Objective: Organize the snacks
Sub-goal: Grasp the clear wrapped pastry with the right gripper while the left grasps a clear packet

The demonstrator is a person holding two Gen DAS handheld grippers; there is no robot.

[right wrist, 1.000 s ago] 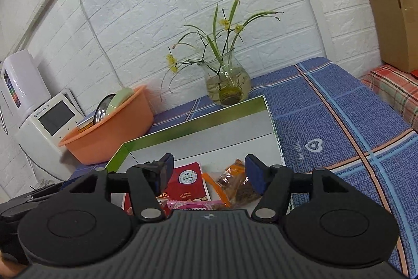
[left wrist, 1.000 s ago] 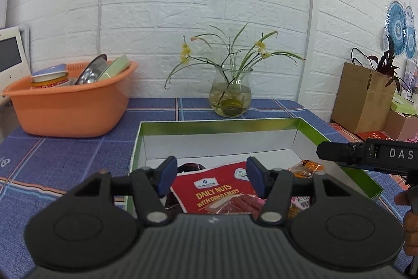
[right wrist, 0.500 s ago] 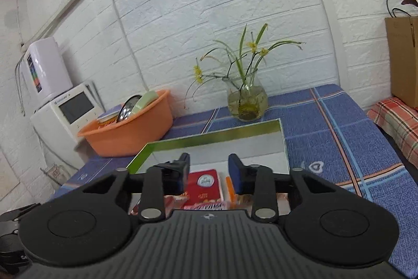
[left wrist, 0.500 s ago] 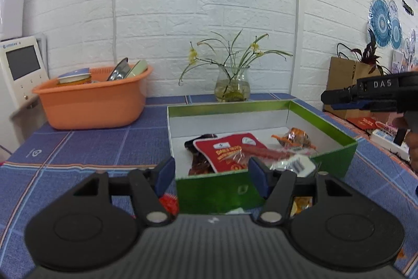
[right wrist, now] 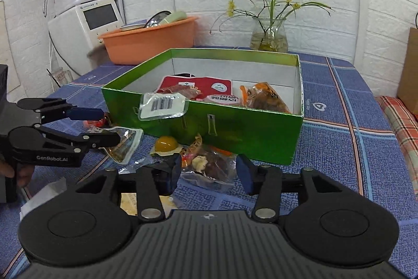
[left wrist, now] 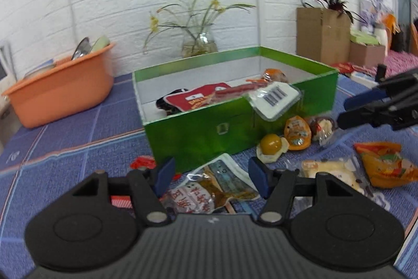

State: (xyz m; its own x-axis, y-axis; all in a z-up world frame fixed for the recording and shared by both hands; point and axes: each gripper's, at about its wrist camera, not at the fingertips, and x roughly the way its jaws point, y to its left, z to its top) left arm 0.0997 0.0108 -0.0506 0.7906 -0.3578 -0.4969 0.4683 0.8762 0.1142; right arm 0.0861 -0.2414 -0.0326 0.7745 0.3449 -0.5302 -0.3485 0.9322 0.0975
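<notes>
both our tongs have pulled back from over the open green cardboard box (left wrist: 235, 127) and dropped lower, so we now face its front wall and the loose snacks on the blue checked worktop (right wrist: 339, 148) before it.

our left tongs (left wrist: 211, 175) stand partly open with nothing gripped; a clear pouch with red printed characters (left wrist: 209, 190) lies on the cloth between the blue pads, which do not press on it. our right tongs (right wrist: 211, 171) have just been opening again after a brief closing, and they hang open and empty over a clear wrapper of dark and pale sweets (right wrist: 209, 164), not touching it as far as we can tell.

inside the box lie a red nut packet (right wrist: 196, 85), an orange-edged packet of brown snack (right wrist: 263, 97) and a dark packet at the back (mostly hidden). a clear blister with a barcode label (left wrist: 274, 98) leans over the front rim.

on the worktop before the box sit a round yellow sweet in clear wrap (left wrist: 271, 145), a small orange sachet (left wrist: 297, 134), a pale cake in clear film (left wrist: 331, 171) and an orange crisp-style packet (left wrist: 386, 166).

behind stand an orange plastic basin (left wrist: 60, 93) and a glass vase of yellow flowers (right wrist: 269, 38).
</notes>
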